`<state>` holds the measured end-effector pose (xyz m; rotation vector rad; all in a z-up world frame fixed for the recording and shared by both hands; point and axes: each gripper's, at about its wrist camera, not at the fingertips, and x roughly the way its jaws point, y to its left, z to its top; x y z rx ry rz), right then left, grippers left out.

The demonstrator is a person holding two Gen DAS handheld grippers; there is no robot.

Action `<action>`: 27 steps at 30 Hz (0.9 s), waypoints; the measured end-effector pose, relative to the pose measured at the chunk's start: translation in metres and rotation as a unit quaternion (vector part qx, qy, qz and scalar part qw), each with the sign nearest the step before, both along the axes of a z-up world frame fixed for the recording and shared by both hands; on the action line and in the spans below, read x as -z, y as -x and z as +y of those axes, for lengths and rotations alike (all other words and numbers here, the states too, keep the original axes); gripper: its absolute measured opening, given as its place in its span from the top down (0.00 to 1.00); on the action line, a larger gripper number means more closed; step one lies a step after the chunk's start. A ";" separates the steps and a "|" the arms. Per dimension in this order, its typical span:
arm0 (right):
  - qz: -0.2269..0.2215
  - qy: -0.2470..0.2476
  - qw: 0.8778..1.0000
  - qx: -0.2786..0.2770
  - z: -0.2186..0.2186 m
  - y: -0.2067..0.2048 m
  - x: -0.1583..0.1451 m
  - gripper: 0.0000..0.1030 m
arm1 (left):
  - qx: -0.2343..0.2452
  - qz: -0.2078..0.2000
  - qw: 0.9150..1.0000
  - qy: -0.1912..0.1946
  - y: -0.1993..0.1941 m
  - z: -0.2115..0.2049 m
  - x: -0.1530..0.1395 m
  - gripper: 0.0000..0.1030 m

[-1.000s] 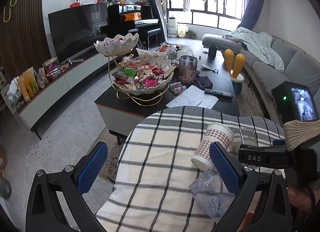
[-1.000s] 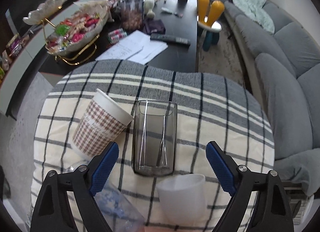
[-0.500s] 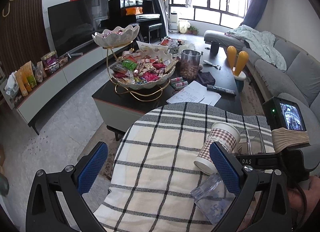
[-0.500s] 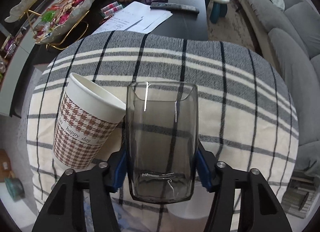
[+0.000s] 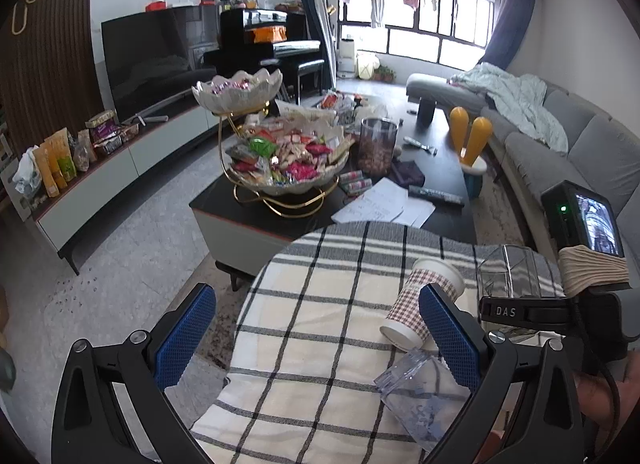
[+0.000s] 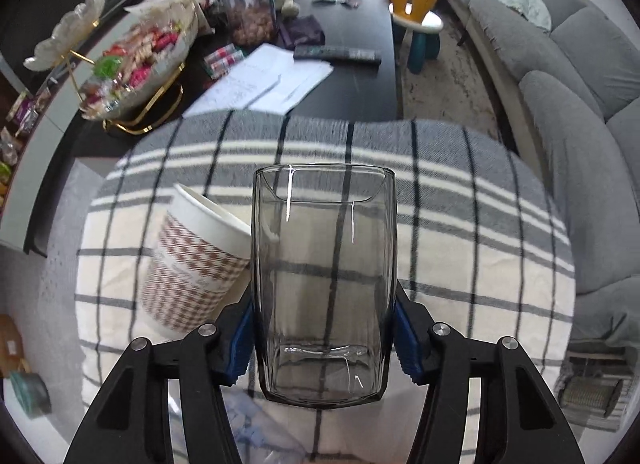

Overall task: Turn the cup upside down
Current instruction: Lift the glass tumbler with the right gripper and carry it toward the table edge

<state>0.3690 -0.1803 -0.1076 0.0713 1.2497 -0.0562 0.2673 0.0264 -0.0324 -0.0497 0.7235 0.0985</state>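
In the left wrist view, the left gripper (image 5: 316, 338) stands wide open above the plaid cloth (image 5: 320, 328); its blue pads (image 5: 186, 330) hold nothing; the right-hand pad overlaps the houndstooth paper cup (image 5: 416, 304) in the picture, though contact cannot be confirmed; that cup lies tilted on its side on the cloth, rim toward the coffee table (image 5: 256, 219); a clear plastic cup (image 5: 420, 392) lies on its side on the cloth, just below the paper cup; the smoky glass cup (image 5: 508, 276) appears at the right edge, gripped by the right gripper (image 5: 520, 310), of which only a black finger marked DAS and the camera body are visible; beyond the cloth, the coffee table carries a tiered candy dish (image 5: 280, 159), a jar (image 5: 378, 147) and papers (image 5: 384, 207).

In the right wrist view, the right gripper (image 6: 324, 340) is closed to the width of the glass cup (image 6: 324, 276); both blue pads (image 6: 404, 344) press against the cup's lower sides near its base; the cup points away from the camera, open mouth farthest, base nearest; the paper cup (image 6: 192, 260) lies just beside it on the left, its white rim meeting the glass wall in the picture; the plaid cloth (image 6: 460, 244) lies beneath both; part of the clear plastic cup (image 6: 260, 432) shows between the gripper arms.
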 end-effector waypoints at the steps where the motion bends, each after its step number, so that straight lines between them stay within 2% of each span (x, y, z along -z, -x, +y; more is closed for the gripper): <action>1: -0.005 -0.001 1.000 -0.001 0.001 0.005 -0.007 0.44 | 0.000 -0.004 1.000 0.000 0.004 0.001 -0.005 0.00; 8: -0.025 -0.020 0.999 -0.005 0.015 0.062 -0.053 0.44 | 0.005 -0.024 1.000 -0.004 0.048 0.015 -0.037 0.00; 14: -0.034 -0.031 0.999 -0.003 0.034 0.132 -0.073 0.44 | 0.029 -0.040 0.999 -0.016 0.105 0.033 -0.056 0.00; 18: -0.024 -0.044 0.999 0.004 0.047 0.171 -0.065 0.44 | 0.049 -0.045 0.998 -0.023 0.137 0.044 -0.054 0.00; 21: -0.007 -0.049 0.999 0.012 0.057 0.198 -0.048 0.44 | 0.061 -0.040 0.997 -0.030 0.156 0.051 -0.046 0.00; 27: 0.026 -0.042 0.999 0.013 0.082 0.234 -0.010 0.44 | 0.090 -0.004 0.996 -0.014 0.177 0.067 -0.013 0.00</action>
